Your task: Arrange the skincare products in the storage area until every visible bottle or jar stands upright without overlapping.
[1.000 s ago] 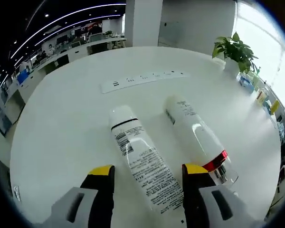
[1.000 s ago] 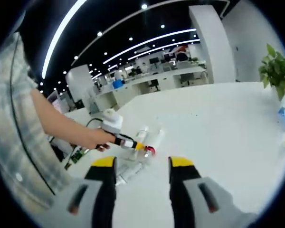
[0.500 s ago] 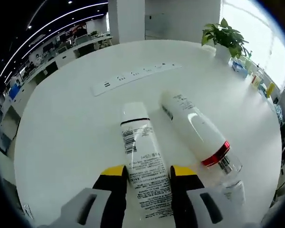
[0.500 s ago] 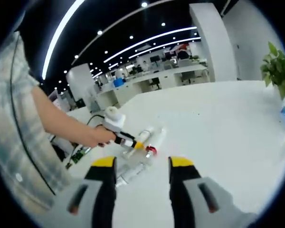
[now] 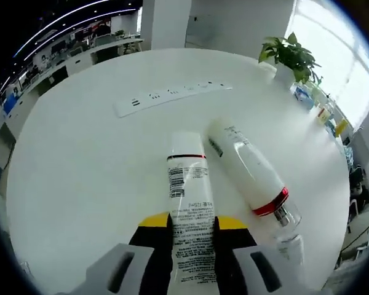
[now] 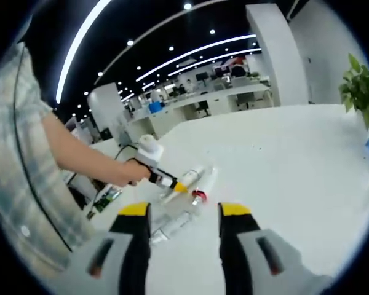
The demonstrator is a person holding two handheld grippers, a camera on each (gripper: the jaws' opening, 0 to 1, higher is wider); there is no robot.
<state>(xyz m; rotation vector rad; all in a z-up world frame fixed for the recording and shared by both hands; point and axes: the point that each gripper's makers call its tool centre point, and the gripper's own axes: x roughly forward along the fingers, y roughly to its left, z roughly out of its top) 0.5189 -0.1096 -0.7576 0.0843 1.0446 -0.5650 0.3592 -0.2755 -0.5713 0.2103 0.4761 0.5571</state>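
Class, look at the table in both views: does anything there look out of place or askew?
Yes. Both bottles lie flat instead of upright: the white tube with the black band, gripped between the left tongs, and beside it the white bottle with the red ring, its clear cap end toward the camera. The right tongs are open.

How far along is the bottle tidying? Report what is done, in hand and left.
Done: nothing stands upright yet. In hand: the left gripper has its jaws closed on the black-banded bottle, which lies flat on the white table. Left: stand it up, then the red-banded bottle lying beside it. The right gripper hovers open.
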